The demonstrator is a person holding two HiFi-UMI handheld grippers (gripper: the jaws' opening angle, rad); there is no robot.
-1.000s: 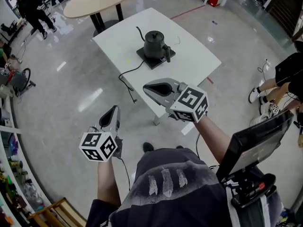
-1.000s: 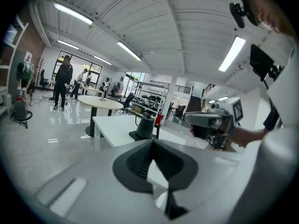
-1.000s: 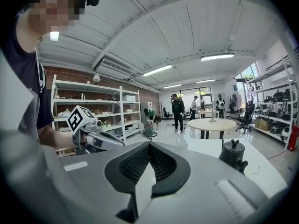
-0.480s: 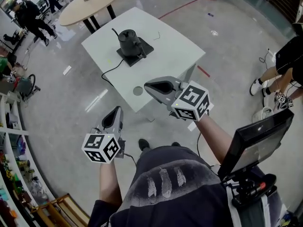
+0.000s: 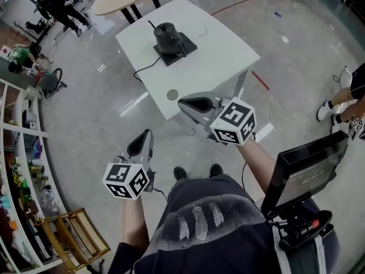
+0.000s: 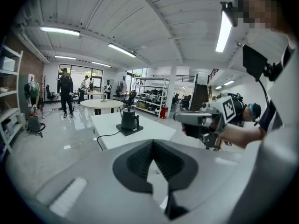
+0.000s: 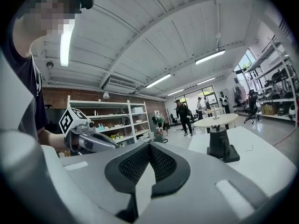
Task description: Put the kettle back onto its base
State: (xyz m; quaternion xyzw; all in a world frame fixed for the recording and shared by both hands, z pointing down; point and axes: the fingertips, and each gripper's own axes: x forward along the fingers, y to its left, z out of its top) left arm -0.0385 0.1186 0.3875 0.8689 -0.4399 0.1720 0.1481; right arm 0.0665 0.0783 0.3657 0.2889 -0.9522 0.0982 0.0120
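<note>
**Item: kettle (image 5: pixel 166 36).** Dark, lidded, gooseneck type. It is standing upright on its square black base (image 5: pixel 178 52), toward the far side of the white worktop (image 5: pixel 222 56). A cord (image 5: pixel 145 70) is trailing from the base off the worktop's left edge. I am reading the kettle as already seated on the base, though I cannot tell from this far off whether it is sitting flush.

**Handling.** I am judging it rigid and smooth-walled, so the body would be slipping between flat pads. Its weight depends on the water inside, which I cannot see. I am treating the thin curved spout as the weak part, not to be gripped or knocked.

**Where to hold.** The side handle, the dark bar standing off the body on the side away from the spout, is offering the narrowest and surest purchase.

**Left gripper (image 5: pixel 146 135).** Its jaws are closed, with nothing between them.

**Right gripper (image 5: pixel 183 103).** Its jaws are closed too, and empty.

**Relation.** Both grippers are hanging in front of me at the worktop's near corner. The kettle is lying well apart from either pair of jaws, ahead and beyond them.
</note>
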